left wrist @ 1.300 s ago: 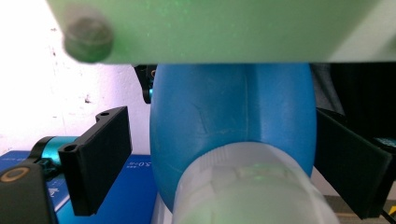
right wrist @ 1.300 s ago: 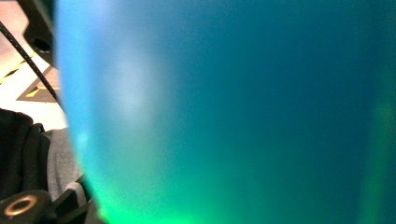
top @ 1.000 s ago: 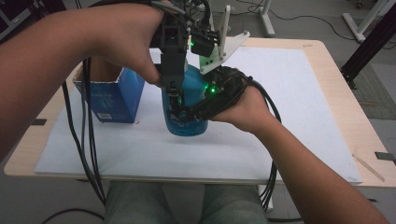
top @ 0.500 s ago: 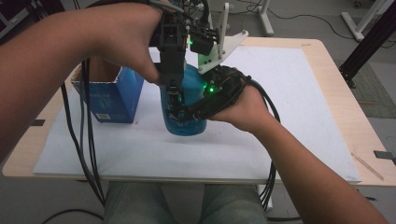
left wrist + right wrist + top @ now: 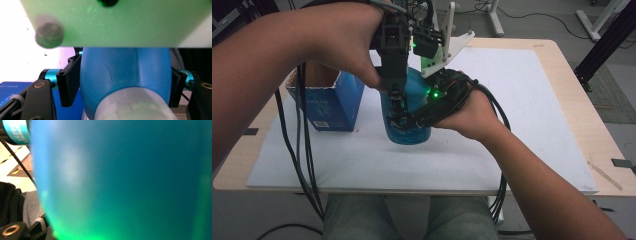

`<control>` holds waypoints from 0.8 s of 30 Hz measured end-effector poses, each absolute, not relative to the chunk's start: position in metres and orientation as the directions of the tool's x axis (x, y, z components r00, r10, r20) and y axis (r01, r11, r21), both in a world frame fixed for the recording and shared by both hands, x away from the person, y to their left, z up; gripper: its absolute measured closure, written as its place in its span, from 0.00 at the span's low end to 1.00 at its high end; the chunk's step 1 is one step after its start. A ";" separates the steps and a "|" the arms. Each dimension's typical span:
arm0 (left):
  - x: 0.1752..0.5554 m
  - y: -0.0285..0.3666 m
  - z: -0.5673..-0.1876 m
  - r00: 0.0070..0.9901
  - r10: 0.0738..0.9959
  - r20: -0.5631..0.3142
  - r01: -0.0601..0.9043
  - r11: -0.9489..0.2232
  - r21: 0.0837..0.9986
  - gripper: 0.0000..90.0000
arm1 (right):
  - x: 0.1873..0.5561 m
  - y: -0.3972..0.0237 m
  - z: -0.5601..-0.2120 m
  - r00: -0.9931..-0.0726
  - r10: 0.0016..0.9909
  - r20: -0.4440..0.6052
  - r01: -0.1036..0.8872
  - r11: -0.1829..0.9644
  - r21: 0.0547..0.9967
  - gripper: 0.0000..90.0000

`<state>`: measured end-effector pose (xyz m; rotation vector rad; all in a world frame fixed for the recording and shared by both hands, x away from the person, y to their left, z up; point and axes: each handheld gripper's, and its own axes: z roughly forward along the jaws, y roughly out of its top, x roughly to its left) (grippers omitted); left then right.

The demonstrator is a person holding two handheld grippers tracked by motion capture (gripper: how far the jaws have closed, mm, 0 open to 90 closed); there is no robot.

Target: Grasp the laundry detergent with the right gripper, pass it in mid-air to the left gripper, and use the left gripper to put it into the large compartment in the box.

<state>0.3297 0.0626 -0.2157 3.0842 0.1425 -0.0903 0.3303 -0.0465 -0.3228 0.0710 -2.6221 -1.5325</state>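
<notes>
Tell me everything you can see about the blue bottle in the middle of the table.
The blue bottle is see-through teal-blue plastic with rounded shoulders and a white ribbed cap. It stands upright on the white mat, right of a blue carton. The right claw grips its body from the side. The left claw comes down from above; its jaws have just been closing, with the bottle's top between them.

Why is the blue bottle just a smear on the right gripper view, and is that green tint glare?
Right gripper view: blue bottle too close, defocused; green glow along the bottom. Left gripper view: bottle sharper, blurred green-lit plate overhead. High view: green indicator lights, sharp.
</notes>
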 end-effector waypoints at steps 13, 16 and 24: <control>0.329 0.061 -0.217 0.992 0.096 -0.078 0.099 -0.994 0.045 0.43 | 0.331 -0.047 -0.324 -0.993 -0.095 0.073 0.018 0.487 0.873 0.51; 0.328 0.061 -0.217 0.992 0.097 -0.078 0.101 -0.994 0.041 0.44 | 0.331 -0.047 -0.324 -0.992 -0.100 0.073 0.016 0.483 0.875 0.51; 0.328 0.060 -0.220 0.992 0.103 -0.073 0.105 -0.994 0.022 0.44 | 0.327 -0.045 -0.328 -0.996 -0.073 0.060 0.019 0.466 0.885 0.48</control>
